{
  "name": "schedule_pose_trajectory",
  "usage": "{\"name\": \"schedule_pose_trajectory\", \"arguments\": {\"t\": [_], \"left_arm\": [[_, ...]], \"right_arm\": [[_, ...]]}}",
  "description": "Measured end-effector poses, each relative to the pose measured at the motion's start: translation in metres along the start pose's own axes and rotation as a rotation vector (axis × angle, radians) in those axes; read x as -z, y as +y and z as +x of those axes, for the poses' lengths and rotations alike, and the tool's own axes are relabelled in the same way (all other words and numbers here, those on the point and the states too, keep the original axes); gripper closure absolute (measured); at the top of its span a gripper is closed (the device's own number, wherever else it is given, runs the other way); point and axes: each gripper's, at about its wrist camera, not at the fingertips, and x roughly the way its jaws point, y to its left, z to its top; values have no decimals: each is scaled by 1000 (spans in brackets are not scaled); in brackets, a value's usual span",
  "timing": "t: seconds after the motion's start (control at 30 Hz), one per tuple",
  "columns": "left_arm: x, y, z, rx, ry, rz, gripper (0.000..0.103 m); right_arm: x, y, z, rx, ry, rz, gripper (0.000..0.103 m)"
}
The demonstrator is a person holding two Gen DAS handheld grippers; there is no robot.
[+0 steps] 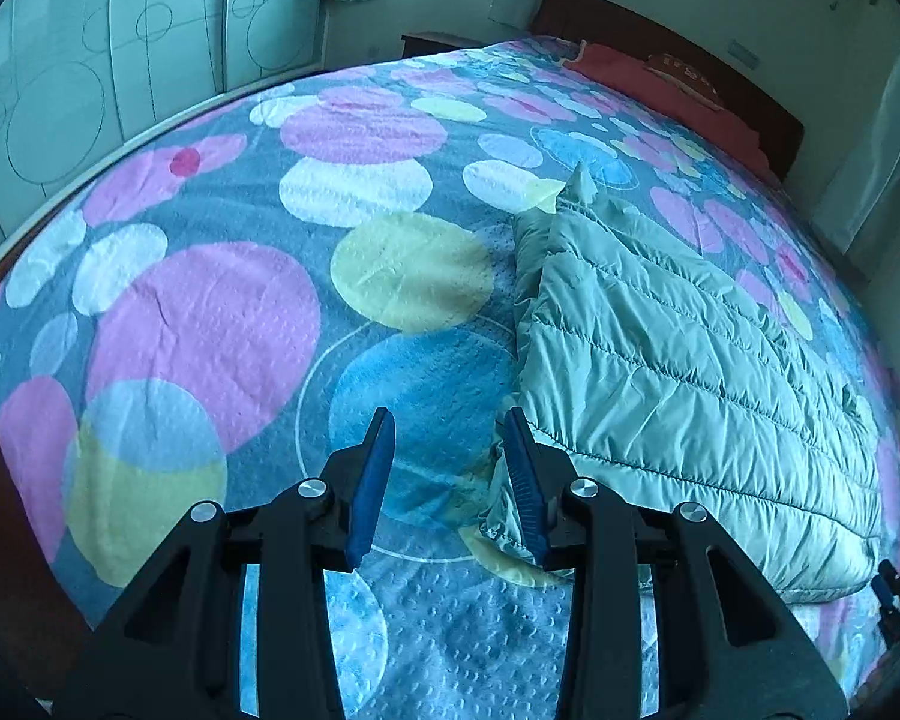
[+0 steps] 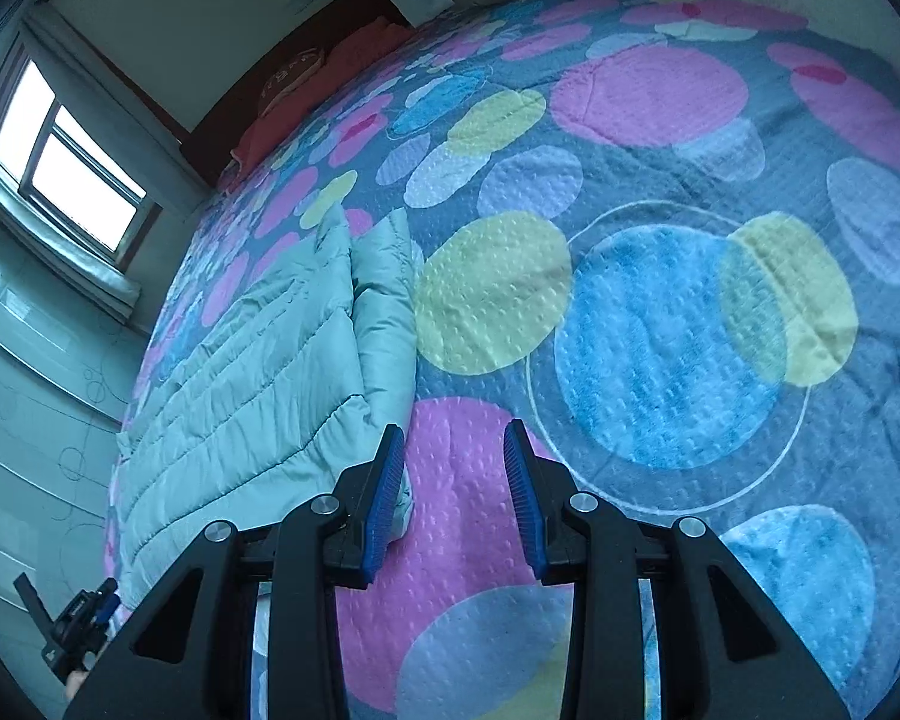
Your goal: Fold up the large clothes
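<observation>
Folding looks partly done: from the left wrist, the quilted jacket (image 1: 678,372) is seen doubled over on the bedspread (image 1: 210,312) at three o'clock, while the left gripper (image 1: 447,480) is spread, nothing pinched. From the right wrist, the jacket lies at nine o'clock, the right gripper (image 2: 453,492) spread and empty. Further folds probably remain. Writing on the far cushion (image 1: 684,75) cannot be read.

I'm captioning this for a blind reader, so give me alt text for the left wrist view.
The open left gripper hovers over a bed covered in coloured circles, nothing between its fingers. A folded pale green quilted jacket lies beside its right finger.
</observation>
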Motion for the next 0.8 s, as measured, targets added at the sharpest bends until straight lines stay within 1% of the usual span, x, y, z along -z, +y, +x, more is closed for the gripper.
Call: {"name": "schedule_pose_trajectory", "arguments": {"t": [0.13,0.33,0.4,0.43,0.47,0.5,0.8], "left_arm": [[-3,-8,-6,-32,-28,52,65],[-5,-22,-10,-76,-55,111,64],[-6,-27,-11,-98,-73,135,64],[-7,-30,-12,-107,-83,150,62],[-8,-32,-12,-117,-92,164,57],[-9,-34,-11,-124,-98,170,57],[-13,-38,1,-185,-111,200,57]], "right_arm": [[0,18,-6,45,-23,-85,68],[3,64,-9,88,-54,-224,68],[5,82,-7,89,-59,-276,68],[7,92,-6,91,-62,-305,68],[8,102,-4,90,-64,-332,68],[10,111,-2,89,-64,-357,68],[28,181,32,58,-20,-514,68]]}}
